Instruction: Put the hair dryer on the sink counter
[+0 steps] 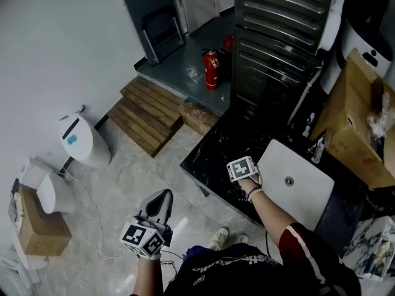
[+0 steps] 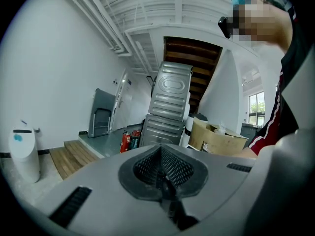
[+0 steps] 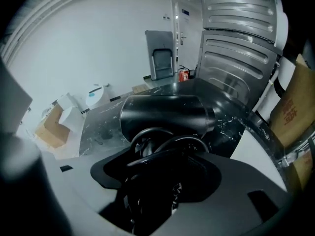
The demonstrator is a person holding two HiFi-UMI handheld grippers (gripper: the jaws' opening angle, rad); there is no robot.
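head view: the right gripper (image 1: 242, 168) hovers over the dark sink counter (image 1: 207, 156) beside the white basin (image 1: 299, 187), while the left gripper (image 1: 162, 197) hangs well apart. left gripper view: jaws together, empty. right gripper view: jaws clamped on the hair dryer (image 3: 165, 114), its barrel crosswise and the counter right beneath.

You are working in a bare utility space, part storeroom and part makeshift washroom. Noted: a black marbled sink counter (image 1: 210, 159) with a white basin (image 1: 308, 190), a cardboard box (image 1: 352, 122) against it, a fire extinguisher (image 1: 212, 69) on the grey floor, rough wooden steps (image 1: 145, 113), and exposed pipes (image 2: 98, 18) across the ceiling.
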